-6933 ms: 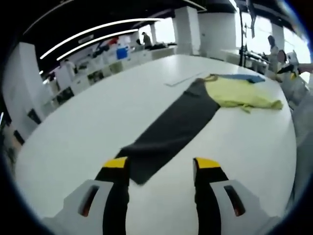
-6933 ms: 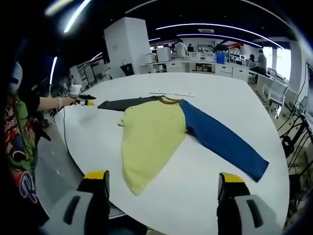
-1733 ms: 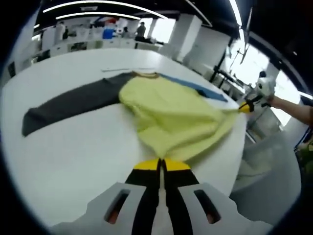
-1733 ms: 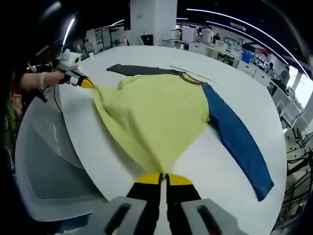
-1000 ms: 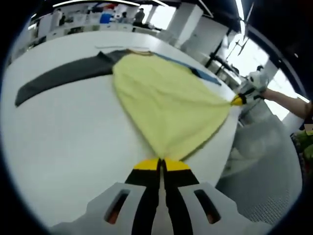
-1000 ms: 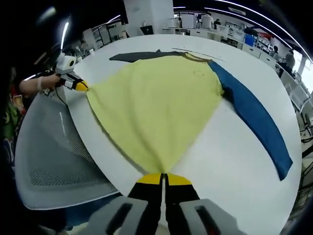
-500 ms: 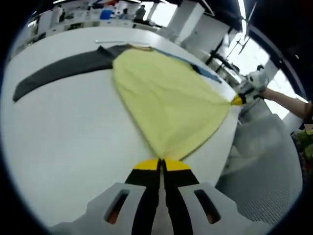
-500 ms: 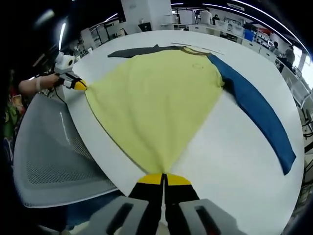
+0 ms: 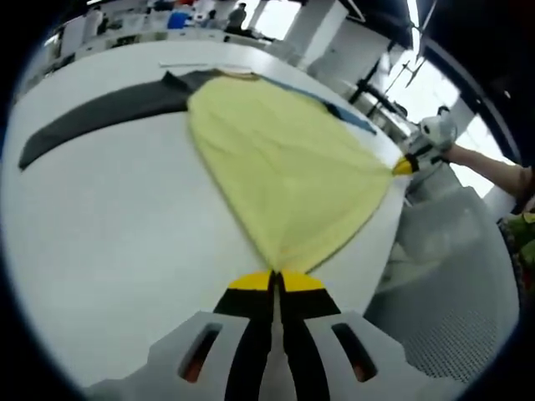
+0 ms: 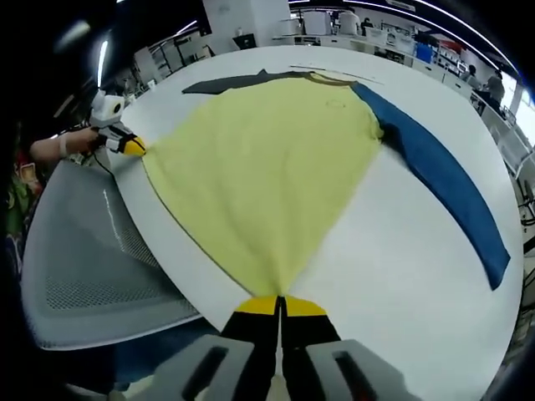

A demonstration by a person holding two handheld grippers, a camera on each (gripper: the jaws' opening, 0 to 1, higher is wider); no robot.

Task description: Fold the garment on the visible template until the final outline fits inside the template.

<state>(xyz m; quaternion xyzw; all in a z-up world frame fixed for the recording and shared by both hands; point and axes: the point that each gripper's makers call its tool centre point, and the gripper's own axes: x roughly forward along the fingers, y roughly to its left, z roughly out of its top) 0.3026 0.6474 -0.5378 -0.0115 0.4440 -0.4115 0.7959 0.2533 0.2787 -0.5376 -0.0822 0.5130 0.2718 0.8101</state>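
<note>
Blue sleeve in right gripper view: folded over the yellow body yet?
No, the blue sleeve lies stretched out flat on the white table, beside the yellow body.

— What sort of room is this?

— A big open office or lab. The white tabletop (image 10: 401, 251) is wide with a rounded edge, and a grey mesh chair (image 10: 92, 267) sits just beside it.

— And farther back?

— Thick white pillars (image 9: 322, 33), long white counters (image 10: 351, 40) crowded with small gear too blurred to name, and a few people standing near them.

— How is it lit?

— Long curved light strips (image 10: 401, 10) run across a dark ceiling, and bright windows (image 9: 418, 83) glare on one side.
</note>
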